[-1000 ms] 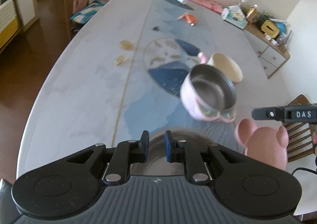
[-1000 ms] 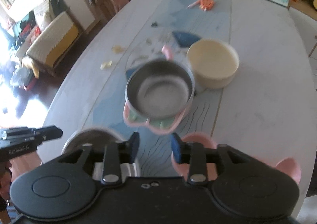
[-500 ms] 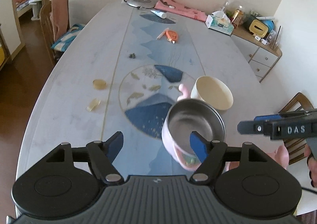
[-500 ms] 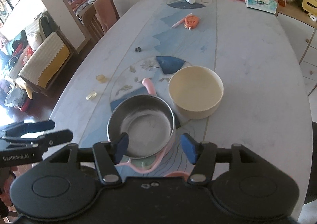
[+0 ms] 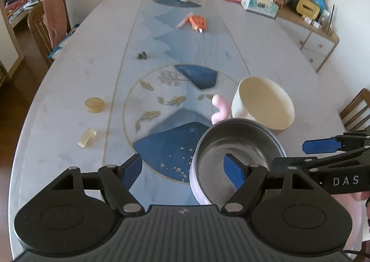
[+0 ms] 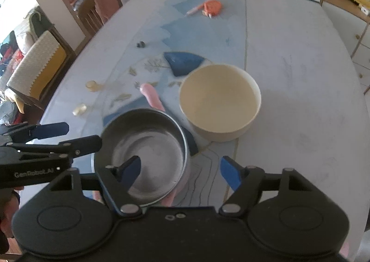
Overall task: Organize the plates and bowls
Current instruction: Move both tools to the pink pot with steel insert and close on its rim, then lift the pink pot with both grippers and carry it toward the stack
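A steel bowl in a pink holder with a pink handle stands on the table close in front of both grippers. A cream bowl stands just beyond it, to the right. My left gripper is open and empty, its right finger over the steel bowl's near rim. My right gripper is open and empty, its left finger over the steel bowl. Each gripper shows in the other's view, the right one and the left one.
The oval table carries an orange item, a tube, a tissue box, pink cloth, a lamp base and small beige bits. Chairs stand at the left and right edges. A sideboard stands at the far right.
Both grippers have opened from shut and pulled back and up. The steel bowl now stands level on the table, where it was tilted and blurred a second ago.
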{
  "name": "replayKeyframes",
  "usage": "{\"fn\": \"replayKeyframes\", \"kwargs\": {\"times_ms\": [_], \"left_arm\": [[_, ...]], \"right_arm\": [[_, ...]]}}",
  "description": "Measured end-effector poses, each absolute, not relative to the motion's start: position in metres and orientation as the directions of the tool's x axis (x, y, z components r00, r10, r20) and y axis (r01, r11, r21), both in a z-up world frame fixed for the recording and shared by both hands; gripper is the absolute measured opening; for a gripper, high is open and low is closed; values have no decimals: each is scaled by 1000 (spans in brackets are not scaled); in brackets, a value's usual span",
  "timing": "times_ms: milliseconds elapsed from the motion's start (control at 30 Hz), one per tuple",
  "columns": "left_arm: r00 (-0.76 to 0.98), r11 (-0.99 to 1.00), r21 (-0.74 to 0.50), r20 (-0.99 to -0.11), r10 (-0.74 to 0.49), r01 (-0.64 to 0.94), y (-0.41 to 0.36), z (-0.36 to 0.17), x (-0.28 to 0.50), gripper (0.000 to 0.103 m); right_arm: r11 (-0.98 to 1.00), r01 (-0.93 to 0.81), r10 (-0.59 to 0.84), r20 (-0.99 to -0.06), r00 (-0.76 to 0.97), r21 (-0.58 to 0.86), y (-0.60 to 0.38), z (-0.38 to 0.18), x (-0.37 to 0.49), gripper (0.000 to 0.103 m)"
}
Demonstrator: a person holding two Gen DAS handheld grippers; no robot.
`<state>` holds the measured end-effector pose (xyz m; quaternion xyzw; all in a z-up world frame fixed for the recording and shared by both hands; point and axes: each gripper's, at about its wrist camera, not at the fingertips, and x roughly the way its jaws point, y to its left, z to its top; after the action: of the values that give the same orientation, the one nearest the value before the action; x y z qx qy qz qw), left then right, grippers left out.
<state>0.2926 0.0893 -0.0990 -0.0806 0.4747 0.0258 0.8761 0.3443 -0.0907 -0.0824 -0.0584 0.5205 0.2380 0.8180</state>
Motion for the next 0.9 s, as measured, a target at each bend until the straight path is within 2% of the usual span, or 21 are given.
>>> {"fn": "replayKeyframes", "kwargs": {"times_ms": [133,200,233,367,467,500,700,800,900], "left_arm": [[525,986,-122,-850,-46,-111,86,-110,301,75],[510,987,-123,-858,-56,-98,83,-114,304,59],[502,988,-125,-862,-61,-95,82,-115,305,57],[481,989,-123,-874,-67,-86,80,-121,306,34],[472,991,-106,-880,-55,-83,78,-123,305,30],[468,993,-91,-883,-43,-80,77,-123,305,23],[462,994,-92,-885,-53,-63,74,-122,305,10],[459,996,-76,-887,-41,-56,70,-120,305,8],[456,995,-75,-889,-37,-65,69,-119,305,8]], "right_arm": [[886,-438,318,-887,334,153,-91,-90,346,66],[887,-435,317,-890,327,156,-90,-92,347,59],[887,-434,317,-891,325,157,-90,-93,347,57],[885,-438,316,-893,320,157,-88,-95,345,47],[887,-435,313,-894,321,155,-89,-95,345,35],[888,-433,313,-894,321,155,-88,-95,345,31],[894,-425,298,-898,323,143,-87,-97,344,17],[894,-419,311,-894,323,160,-87,-95,343,9],[895,-422,296,-896,331,140,-84,-93,342,8]]}}
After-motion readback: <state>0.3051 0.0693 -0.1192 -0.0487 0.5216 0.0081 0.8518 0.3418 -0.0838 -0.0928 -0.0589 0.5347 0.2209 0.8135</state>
